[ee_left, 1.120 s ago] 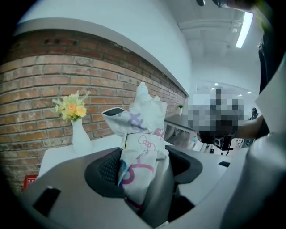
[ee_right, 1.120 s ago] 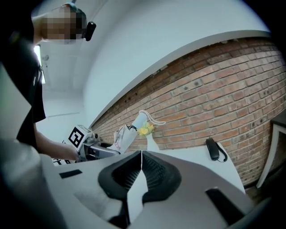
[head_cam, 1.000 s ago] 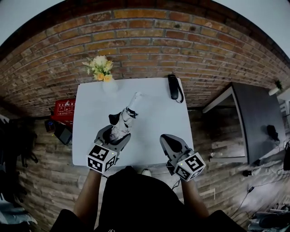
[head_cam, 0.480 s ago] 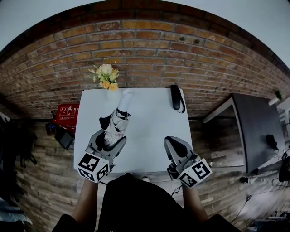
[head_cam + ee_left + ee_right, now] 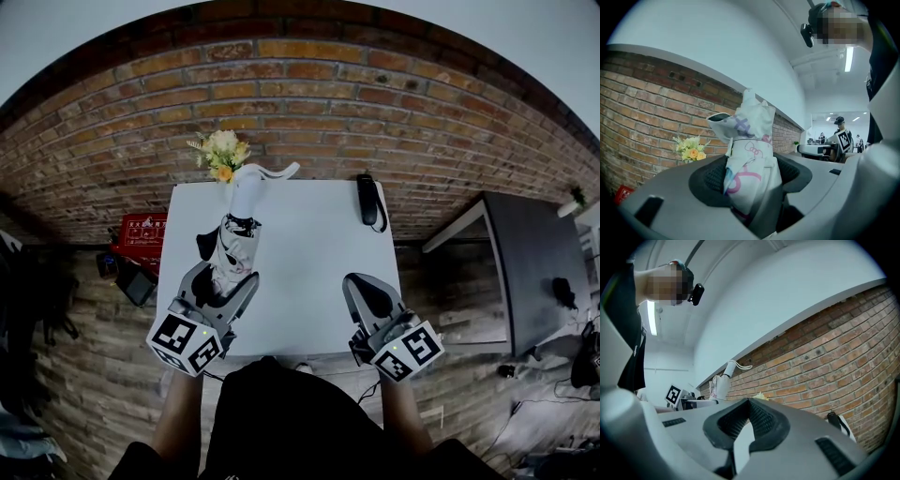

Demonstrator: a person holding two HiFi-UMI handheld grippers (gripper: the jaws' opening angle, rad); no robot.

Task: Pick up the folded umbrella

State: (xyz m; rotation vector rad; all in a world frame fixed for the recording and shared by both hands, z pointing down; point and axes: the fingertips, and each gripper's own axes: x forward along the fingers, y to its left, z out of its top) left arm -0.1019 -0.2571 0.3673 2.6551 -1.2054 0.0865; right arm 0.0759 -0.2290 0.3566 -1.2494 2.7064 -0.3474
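The folded umbrella (image 5: 228, 251) is white with pink and purple print, a white handle and a wrist loop at its far end. My left gripper (image 5: 225, 277) is shut on its fabric body and holds it above the white table (image 5: 319, 262), the handle end pointing toward the brick wall. In the left gripper view the umbrella (image 5: 750, 159) fills the gap between both pads of the left gripper (image 5: 750, 174). My right gripper (image 5: 362, 287) hangs over the table's near right edge, shut and empty. In the right gripper view the right gripper's (image 5: 749, 404) tips meet, and the umbrella (image 5: 721, 383) shows far off at the left.
A bunch of yellow and white flowers (image 5: 223, 155) stands at the table's far left edge, close to the umbrella's handle. A black handset (image 5: 367, 200) lies at the far right corner. A red box (image 5: 141, 232) sits on the floor at the left, a dark desk (image 5: 530, 253) at the right.
Both grippers have risen. The umbrella has come up off the table with the left gripper, and its handle has swung farther toward the flowers and the wall.
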